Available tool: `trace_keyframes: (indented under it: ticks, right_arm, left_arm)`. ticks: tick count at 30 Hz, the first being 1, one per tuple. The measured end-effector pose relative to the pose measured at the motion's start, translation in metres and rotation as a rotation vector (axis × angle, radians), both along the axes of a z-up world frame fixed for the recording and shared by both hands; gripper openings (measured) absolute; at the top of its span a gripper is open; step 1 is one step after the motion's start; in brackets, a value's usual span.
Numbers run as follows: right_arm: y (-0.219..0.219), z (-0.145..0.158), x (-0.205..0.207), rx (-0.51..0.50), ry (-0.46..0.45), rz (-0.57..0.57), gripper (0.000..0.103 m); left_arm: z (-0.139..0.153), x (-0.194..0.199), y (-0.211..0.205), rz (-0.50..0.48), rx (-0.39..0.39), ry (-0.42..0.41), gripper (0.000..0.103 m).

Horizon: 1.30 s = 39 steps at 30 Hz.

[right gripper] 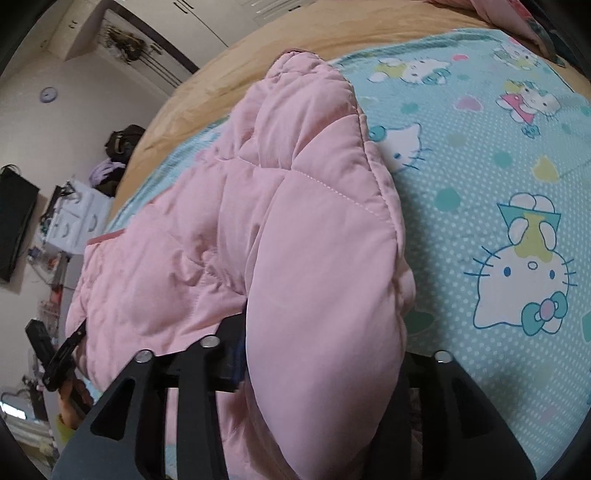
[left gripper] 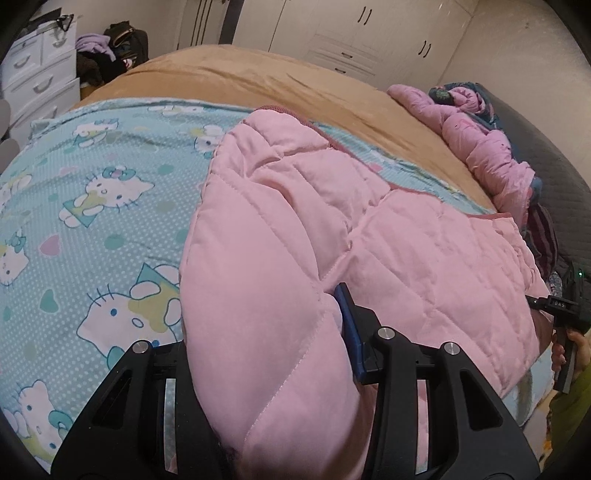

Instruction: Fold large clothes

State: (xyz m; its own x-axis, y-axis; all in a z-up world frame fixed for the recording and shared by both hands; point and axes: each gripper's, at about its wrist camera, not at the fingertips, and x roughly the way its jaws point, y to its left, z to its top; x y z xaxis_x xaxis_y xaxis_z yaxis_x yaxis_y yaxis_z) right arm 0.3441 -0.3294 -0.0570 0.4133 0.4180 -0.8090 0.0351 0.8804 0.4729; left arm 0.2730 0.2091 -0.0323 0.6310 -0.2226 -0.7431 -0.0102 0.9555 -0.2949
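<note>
A pink quilted jacket [left gripper: 406,236] lies on a bed over a teal cat-print sheet [left gripper: 92,184]. My left gripper [left gripper: 273,332] is shut on a puffy sleeve or edge of the jacket, which bulges over the fingers; one blue pad [left gripper: 349,325] shows. My right gripper [right gripper: 317,369] is shut on another thick fold of the jacket [right gripper: 295,221], which hides the fingertips. In the left wrist view the right gripper [left gripper: 561,314] shows at the jacket's far right edge. In the right wrist view the left gripper [right gripper: 59,358] shows at the far left.
A tan blanket [left gripper: 258,74] covers the far bed. A second pink-purple jacket [left gripper: 480,133] is piled at the far right. White drawers [left gripper: 37,74] and dark clothes [left gripper: 118,48] stand beyond the bed, with wardrobes [left gripper: 369,33] behind.
</note>
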Motion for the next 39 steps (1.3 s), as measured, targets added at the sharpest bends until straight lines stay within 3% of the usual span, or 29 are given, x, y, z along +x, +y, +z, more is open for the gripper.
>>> trace_keyframes:
  ticks: [1,3,6,10,13,15,17,29,39]
  right_arm:
    - [0.001,-0.003,0.001,-0.014,0.002,-0.008,0.052]
    - [0.002,-0.006,0.001,-0.060,0.007,-0.033,0.074]
    - [0.002,-0.008,0.000,-0.103,-0.001,-0.058,0.087]
    - [0.004,0.000,-0.005,-0.159,-0.031,-0.069,0.090]
    - [0.007,0.013,-0.015,-0.201,-0.089,-0.068,0.094]
    - [0.008,0.023,-0.022,-0.229,-0.123,-0.076,0.098]
    - [0.010,0.032,-0.028,-0.235,-0.149,-0.086,0.098]
    - [0.013,0.094,-0.079,-0.243,-0.323,-0.110,0.099]
    - [0.044,0.139,-0.140,-0.268,-0.443,-0.044,0.099]
  left_arm:
    - [-0.001,0.000,0.001,0.000,0.002,0.001,0.036]
    - [-0.003,0.000,0.001,0.000,0.009,0.004,0.038]
    - [-0.004,-0.001,0.001,0.007,0.023,0.004,0.044]
    - [0.000,-0.003,-0.004,0.016,0.079,0.002,0.058]
    - [0.006,-0.008,-0.004,0.023,0.076,-0.006,0.067]
    - [0.011,-0.011,-0.003,0.034,0.090,-0.016,0.087]
    - [0.018,-0.014,-0.003,0.047,0.108,-0.033,0.094]
    - [0.066,-0.054,-0.006,0.090,0.166,-0.126,0.094]
    - [0.103,-0.103,-0.023,0.065,0.150,-0.229,0.094]
